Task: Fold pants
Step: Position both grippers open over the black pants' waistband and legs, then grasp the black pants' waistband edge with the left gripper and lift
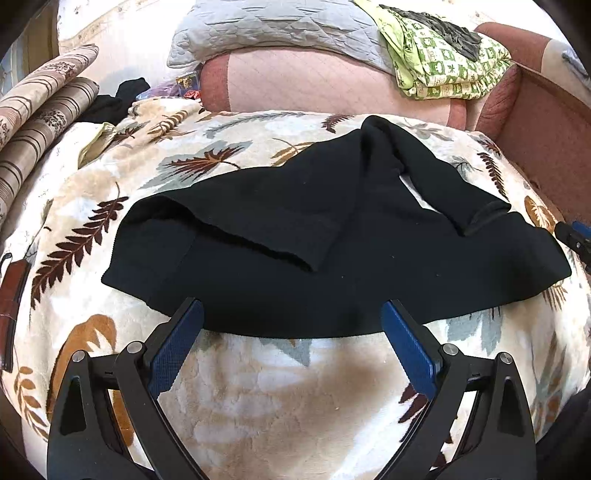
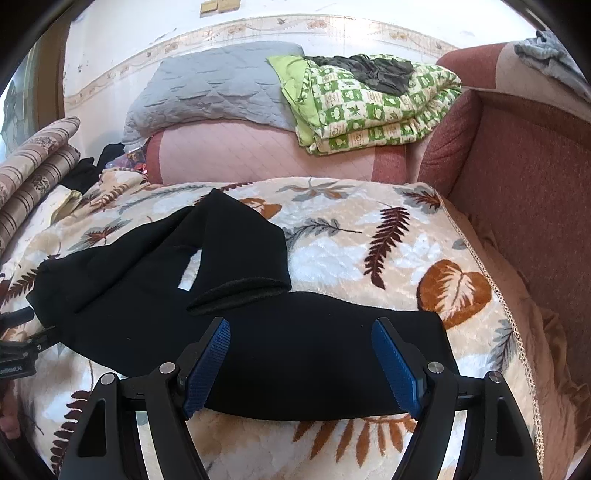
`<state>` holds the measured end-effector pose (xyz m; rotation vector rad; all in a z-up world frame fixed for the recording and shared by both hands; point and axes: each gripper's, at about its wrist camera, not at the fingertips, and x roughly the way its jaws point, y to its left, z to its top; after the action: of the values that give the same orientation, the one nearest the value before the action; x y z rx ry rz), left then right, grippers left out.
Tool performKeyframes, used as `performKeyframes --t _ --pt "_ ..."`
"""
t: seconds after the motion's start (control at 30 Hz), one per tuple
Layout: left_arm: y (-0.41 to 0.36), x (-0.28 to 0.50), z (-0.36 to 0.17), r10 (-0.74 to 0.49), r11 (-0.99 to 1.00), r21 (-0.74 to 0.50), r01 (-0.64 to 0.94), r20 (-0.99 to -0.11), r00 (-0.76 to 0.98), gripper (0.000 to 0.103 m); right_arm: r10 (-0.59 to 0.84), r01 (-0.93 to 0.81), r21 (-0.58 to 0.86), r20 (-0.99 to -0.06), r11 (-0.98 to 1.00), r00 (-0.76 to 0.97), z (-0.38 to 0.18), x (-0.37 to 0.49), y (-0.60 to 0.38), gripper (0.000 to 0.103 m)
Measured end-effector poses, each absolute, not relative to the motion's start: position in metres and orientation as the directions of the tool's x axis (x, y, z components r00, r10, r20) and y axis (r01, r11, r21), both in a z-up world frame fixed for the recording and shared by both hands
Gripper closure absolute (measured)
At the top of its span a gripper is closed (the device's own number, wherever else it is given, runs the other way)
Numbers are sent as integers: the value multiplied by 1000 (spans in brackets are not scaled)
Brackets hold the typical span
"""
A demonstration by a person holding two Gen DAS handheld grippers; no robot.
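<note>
Black pants (image 1: pixel 295 240) lie spread on a leaf-patterned blanket (image 1: pixel 258 387), one leg folded loosely over the other. My left gripper (image 1: pixel 291 314) is open, its blue pads (image 1: pixel 177 350) at the pants' near edge, holding nothing. My right gripper (image 2: pixel 301 332) is open above the near part of the pants (image 2: pixel 295 350), its blue pads (image 2: pixel 397 365) wide apart and empty. The right gripper's tip also shows at the right edge of the left wrist view (image 1: pixel 576 240). The left gripper shows at the left edge of the right wrist view (image 2: pixel 22 339).
A pink cushion (image 1: pixel 314 81) with a grey quilt (image 1: pixel 266 29) and a green patterned blanket (image 1: pixel 450 62) lies behind. Striped rolled fabric (image 1: pixel 40 122) is at the left. A reddish sofa arm (image 2: pixel 517 192) borders the right. Dark clothes (image 1: pixel 114 99) lie at the back left.
</note>
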<state>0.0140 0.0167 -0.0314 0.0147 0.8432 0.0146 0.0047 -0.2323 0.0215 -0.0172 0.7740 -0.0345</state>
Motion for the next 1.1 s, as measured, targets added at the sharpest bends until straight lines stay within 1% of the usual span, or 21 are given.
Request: performKeyframes --t 0.63,0.73,0.8,0.87,0.93,1.0,1.07,1.1 --pt "17 14 -32 -5 1000 5 13 -748 664 6 -68 58 -39 -704 998 707 22 6 -237 26" --pt "33 20 -22 -75 997 -69 35 -758 647 6 -69 70 -27 -705 997 706 23 6 -243 26" --pt "61 28 -6 -122 990 -143 21 -751 648 6 -70 76 -23 -696 997 715 25 5 -248 26" --pt "104 37 8 -180 968 -252 -17 -738 651 6 -77 88 -20 -686 996 724 28 4 -255 26" --pt "142 46 11 -231 938 -342 -54 -733 639 6 -73 108 8 -685 994 725 29 4 -262 26" --pt "183 61 -1 -338 872 -481 -93 -728 597 6 -54 121 49 -693 991 719 28 5 -267 26" --pt "214 75 -24 -503 740 -662 -117 -661 556 6 -39 125 69 -709 990 704 24 8 -268 26" --pt "221 79 -34 -547 693 -708 -133 -637 543 6 -35 122 71 -715 990 699 23 10 -267 26"
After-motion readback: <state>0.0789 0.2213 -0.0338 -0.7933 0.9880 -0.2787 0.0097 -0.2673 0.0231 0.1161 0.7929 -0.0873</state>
